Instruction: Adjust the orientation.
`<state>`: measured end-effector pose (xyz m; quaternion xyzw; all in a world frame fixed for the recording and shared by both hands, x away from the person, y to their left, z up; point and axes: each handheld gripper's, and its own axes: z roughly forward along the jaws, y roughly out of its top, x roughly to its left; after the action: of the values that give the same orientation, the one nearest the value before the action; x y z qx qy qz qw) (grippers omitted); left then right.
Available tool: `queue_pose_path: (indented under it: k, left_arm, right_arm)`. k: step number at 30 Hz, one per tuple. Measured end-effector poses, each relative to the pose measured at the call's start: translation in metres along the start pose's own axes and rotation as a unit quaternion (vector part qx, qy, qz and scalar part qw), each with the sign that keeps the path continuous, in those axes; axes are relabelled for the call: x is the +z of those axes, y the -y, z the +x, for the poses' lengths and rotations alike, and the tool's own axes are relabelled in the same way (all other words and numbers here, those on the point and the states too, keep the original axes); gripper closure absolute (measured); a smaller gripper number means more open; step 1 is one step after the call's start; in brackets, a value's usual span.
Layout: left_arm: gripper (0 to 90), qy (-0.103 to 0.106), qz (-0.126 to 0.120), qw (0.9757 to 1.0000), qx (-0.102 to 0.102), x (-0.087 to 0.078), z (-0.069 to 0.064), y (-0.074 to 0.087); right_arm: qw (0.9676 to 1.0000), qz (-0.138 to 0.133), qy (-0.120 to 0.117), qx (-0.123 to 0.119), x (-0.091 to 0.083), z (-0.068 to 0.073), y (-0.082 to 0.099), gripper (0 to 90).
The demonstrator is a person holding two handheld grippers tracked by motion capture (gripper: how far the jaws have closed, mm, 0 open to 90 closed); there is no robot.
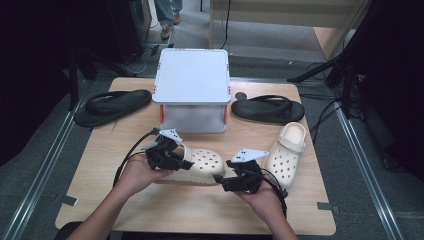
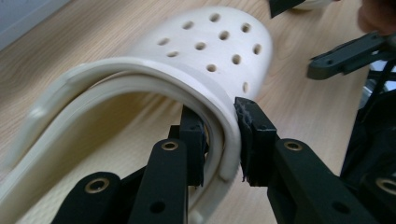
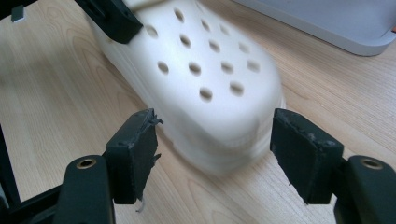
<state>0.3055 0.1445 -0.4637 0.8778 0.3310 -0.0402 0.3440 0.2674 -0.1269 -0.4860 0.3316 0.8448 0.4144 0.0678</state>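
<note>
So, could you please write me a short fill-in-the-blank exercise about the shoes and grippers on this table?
1. The left gripper grips the cream clog by the rim at its ____ end.
2. The right gripper has its jaws ____ around that clog's toe.
3. The second cream clog lies on the table, touched by ____ gripper.
4. Each black sandal lies beside the white ____.

Missing words: heel; open; neither; stand

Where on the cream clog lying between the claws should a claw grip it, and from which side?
Grip the clog at the thin rim of its foot opening, coming from the heel end: one pad fits inside, one outside. The rounded toe is wide.
</note>
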Motion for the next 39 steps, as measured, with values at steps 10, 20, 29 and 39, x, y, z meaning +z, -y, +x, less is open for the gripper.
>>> queue_pose_path:
  k: [10, 20, 29, 39]
  left_arm:
    - [62.8, 0.004, 0.001, 0.9999, 0.010, -0.006, 0.002, 0.001]
    - [57.2, -0.006, -0.020, 0.9996, 0.020, -0.039, 0.009, 0.002]
    - [65.9, -0.055, -0.030, 0.9978, 0.022, -0.058, 0.041, 0.014]
    - [81.5, -0.065, -0.031, 0.9973, -0.015, -0.058, 0.080, 0.023]
  right_arm:
    - [1.0000, 0.000, -0.001, -0.004, 0.004, 0.005, 0.000, 32.6]
    - [0.9999, -0.004, -0.003, -0.012, 0.004, 0.013, -0.001, 33.2]
    - [0.9998, -0.005, -0.004, -0.018, 0.006, 0.021, -0.002, 35.2]
    - [0.9997, -0.006, -0.012, -0.019, 0.009, 0.029, 0.000, 46.9]
